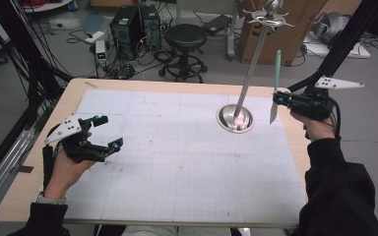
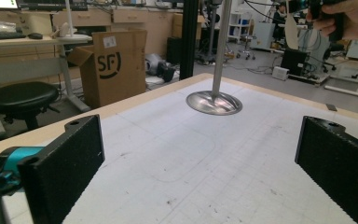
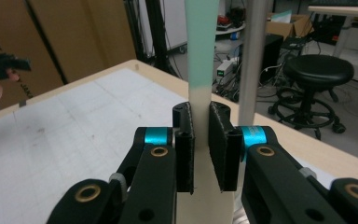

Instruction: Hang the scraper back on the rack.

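**Knife held upright off the desk's right edge**

A white gridded mat [image 1: 177, 157] covers my wooden desk [image 1: 74, 93]; behind it stand computer towers [image 1: 135, 27], a black stool [image 1: 186, 37] and a cardboard box [image 1: 280, 29]. My left gripper [image 1: 109, 132] hovers over the left edge, jaws spread wide, holding nothing. The steel rack [image 1: 235, 118] stands toward the far right corner. My right gripper [image 1: 275, 97] clamps a mint-handled knife [image 1: 276, 83] upright near the right edge.

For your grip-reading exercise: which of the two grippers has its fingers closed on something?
The right gripper: its fingers clamp an upright knife with a mint-green handle beside the metal stand. The left gripper is open, holding nothing.
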Action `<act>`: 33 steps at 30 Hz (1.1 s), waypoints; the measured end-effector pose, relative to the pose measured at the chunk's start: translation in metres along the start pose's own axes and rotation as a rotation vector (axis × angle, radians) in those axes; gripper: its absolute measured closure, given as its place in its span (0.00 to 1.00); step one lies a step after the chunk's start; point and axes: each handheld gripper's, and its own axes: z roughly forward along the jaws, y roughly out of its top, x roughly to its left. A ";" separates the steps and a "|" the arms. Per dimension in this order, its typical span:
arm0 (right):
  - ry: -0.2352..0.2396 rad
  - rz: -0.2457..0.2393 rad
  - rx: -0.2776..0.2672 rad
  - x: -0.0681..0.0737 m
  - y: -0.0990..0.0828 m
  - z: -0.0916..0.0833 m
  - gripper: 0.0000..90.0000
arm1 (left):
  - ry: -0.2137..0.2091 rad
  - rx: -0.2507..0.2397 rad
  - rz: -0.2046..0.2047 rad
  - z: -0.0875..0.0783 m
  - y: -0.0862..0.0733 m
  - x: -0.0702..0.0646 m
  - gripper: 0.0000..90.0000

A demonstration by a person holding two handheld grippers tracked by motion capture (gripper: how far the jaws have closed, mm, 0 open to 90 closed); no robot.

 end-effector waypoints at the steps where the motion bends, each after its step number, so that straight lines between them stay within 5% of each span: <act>1: 0.000 0.000 0.000 0.000 0.000 0.000 0.90 | 0.001 0.001 0.000 0.000 0.000 0.000 0.02; 7: -0.023 0.044 -0.064 -0.014 0.018 -0.010 0.90 | 0.005 0.000 0.002 -0.003 0.000 0.000 0.02; 27: -0.128 0.021 -0.050 -0.032 0.039 -0.008 0.90 | 0.025 -0.001 -0.018 -0.011 -0.004 0.003 0.02; 33: -0.120 0.009 -0.051 -0.034 0.043 -0.008 0.90 | 0.034 -0.013 -0.022 -0.015 -0.003 0.006 0.02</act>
